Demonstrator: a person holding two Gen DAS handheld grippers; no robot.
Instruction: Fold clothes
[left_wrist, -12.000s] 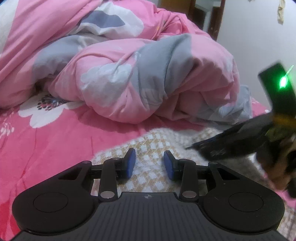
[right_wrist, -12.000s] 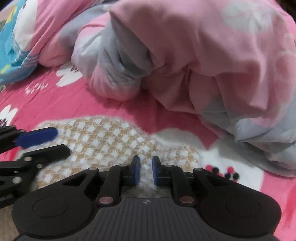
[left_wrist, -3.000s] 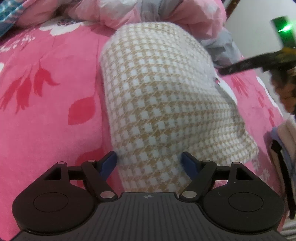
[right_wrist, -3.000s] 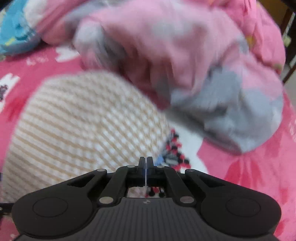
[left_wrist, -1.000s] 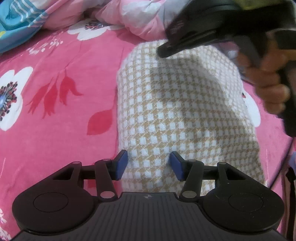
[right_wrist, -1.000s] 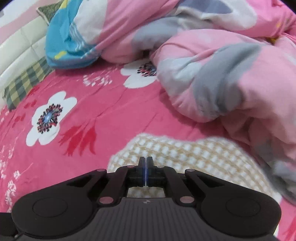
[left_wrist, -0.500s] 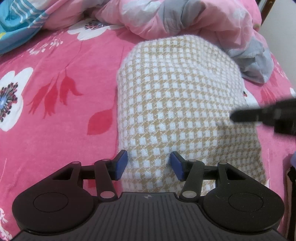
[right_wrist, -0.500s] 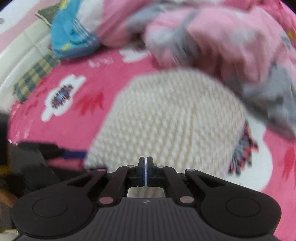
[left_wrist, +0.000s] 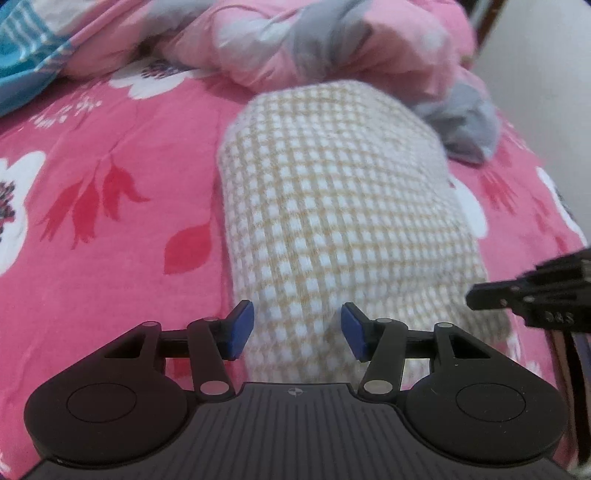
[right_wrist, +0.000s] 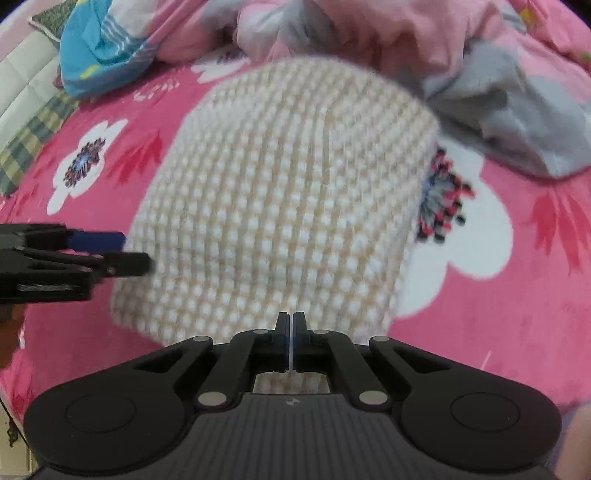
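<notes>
A tan-and-white checked garment (left_wrist: 340, 221) lies folded into a thick oblong on the pink flowered bed sheet (left_wrist: 92, 221). My left gripper (left_wrist: 297, 328) hovers over the garment's near end with its blue pads (left_wrist: 240, 328) apart; the cloth lies under the gap and is not pinched. In the right wrist view the same garment (right_wrist: 288, 184) fills the middle, and the left gripper (right_wrist: 125, 251) reaches in at its left edge. My right gripper (right_wrist: 291, 321) is shut with nothing between its fingers, above the garment's near edge. Its dark tip (left_wrist: 476, 295) shows at the garment's right side.
A crumpled pink-and-grey quilt (left_wrist: 332, 48) is heaped just behind the garment. A blue cloth (right_wrist: 99, 48) and a green checked pillow (right_wrist: 29, 140) lie at the far left. A pale wall (left_wrist: 535, 74) rises past the bed's right edge.
The right gripper has swung from over the garment's far end to its right side and lower, still shut. The left gripper has shifted a little along the near end, its jaws unchanged.
</notes>
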